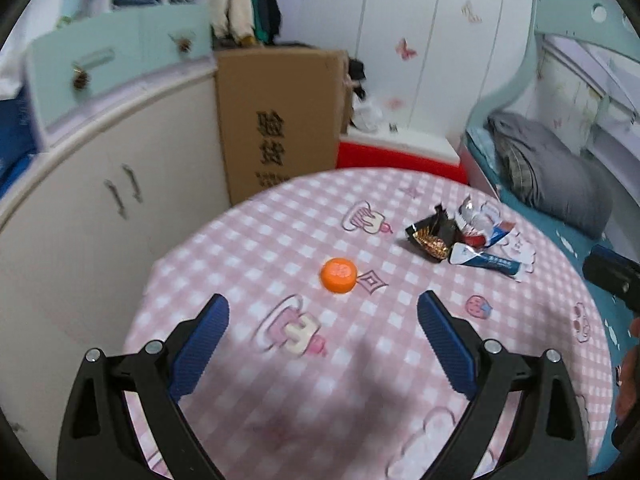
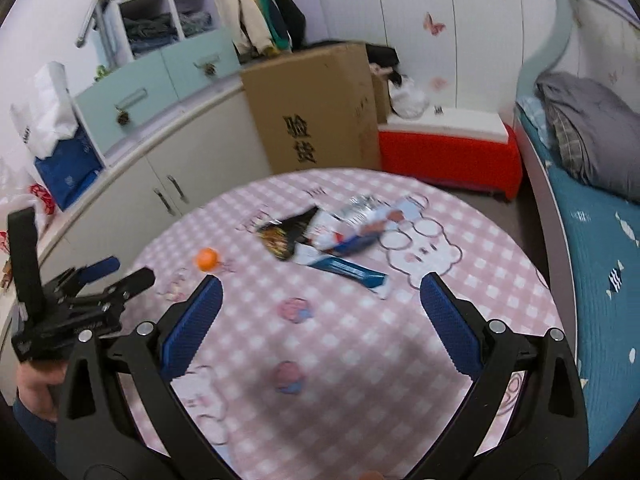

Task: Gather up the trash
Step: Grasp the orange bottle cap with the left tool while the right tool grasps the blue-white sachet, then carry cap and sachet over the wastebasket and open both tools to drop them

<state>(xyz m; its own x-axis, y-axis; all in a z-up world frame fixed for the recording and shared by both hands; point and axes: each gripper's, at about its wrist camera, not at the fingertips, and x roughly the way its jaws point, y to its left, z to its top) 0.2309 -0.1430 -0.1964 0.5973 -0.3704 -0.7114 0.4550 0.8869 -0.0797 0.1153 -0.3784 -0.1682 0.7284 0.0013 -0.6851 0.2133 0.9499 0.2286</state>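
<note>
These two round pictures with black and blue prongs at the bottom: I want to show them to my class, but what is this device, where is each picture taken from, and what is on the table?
A person holds two hand-held grippers, each with a fisheye camera looking along its blue-padded fingers. One picture looks past the left gripper, the other past the right gripper. Both are open and hold nothing. The right view also shows the left gripper from the side. On the pink checked tablecloth lie an orange bottle cap and a pile of empty snack wrappers, the trash to collect.
</note>
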